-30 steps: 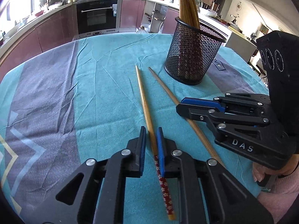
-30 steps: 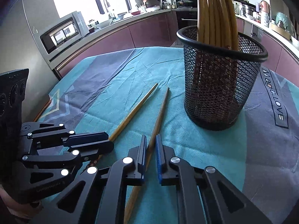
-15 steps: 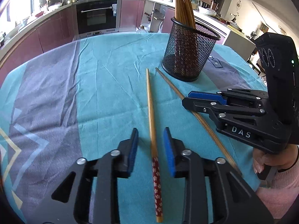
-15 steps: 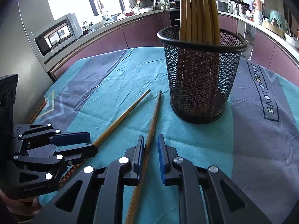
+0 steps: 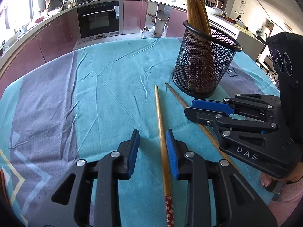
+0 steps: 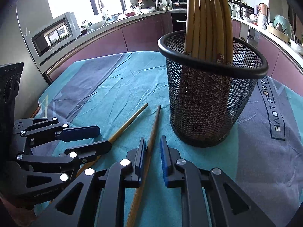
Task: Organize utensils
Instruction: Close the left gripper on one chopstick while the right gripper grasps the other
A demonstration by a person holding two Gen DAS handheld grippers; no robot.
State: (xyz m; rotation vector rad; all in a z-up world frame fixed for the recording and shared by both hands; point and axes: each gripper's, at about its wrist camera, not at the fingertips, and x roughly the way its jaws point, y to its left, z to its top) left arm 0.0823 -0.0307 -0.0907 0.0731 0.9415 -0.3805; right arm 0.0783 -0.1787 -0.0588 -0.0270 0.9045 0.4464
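Two wooden chopsticks lie side by side on the teal cloth, tips toward a black mesh holder (image 5: 204,66) (image 6: 212,102) that stands upright with several chopsticks in it. The chopstick with the red flowered end (image 5: 161,132) (image 6: 128,121) lies between the jaws of my left gripper (image 5: 152,134) (image 6: 104,138), which is open, nearer its right pad. The darker chopstick (image 6: 154,128) (image 5: 180,100) lies between the jaws of my right gripper (image 6: 153,140) (image 5: 189,107), beside its left pad with a gap to the other; that gripper is slightly open.
The teal and grey tablecloth (image 5: 94,94) covers a round table. A hand in a pink sleeve (image 5: 284,198) holds the right gripper. Kitchen counters, an oven (image 5: 100,20) and a microwave (image 6: 55,36) stand beyond the table's far edge.
Both grippers were shut on their chopsticks and have let go. The left jaws spread wide, the right only a little. Both chopsticks stay on the cloth.
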